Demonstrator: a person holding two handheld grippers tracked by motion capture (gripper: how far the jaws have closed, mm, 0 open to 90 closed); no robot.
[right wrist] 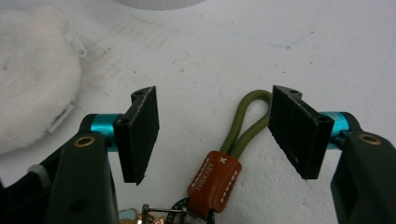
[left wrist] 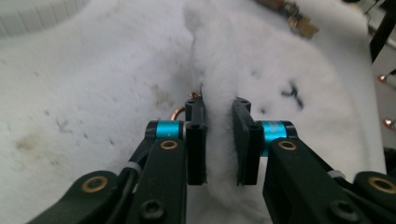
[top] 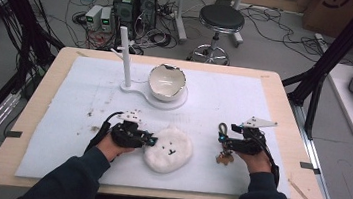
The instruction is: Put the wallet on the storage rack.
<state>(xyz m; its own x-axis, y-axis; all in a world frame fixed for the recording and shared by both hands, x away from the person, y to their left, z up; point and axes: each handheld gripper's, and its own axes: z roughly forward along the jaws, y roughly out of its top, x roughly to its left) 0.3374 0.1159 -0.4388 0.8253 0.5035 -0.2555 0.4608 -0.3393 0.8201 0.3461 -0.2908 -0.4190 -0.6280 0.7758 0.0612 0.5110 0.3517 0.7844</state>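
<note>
White fluffy pouch edge is pinched in the left gripper near the tabletop's front centre. Right gripper stands spread over an olive cord loop with a brown leather tab, just beside.

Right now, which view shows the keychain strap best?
Right gripper view: the olive cord loop and brown leather tab of the keychain strap lie between its open jaws. High view shows it small; left gripper view catches brass bits at the top edge.
</note>
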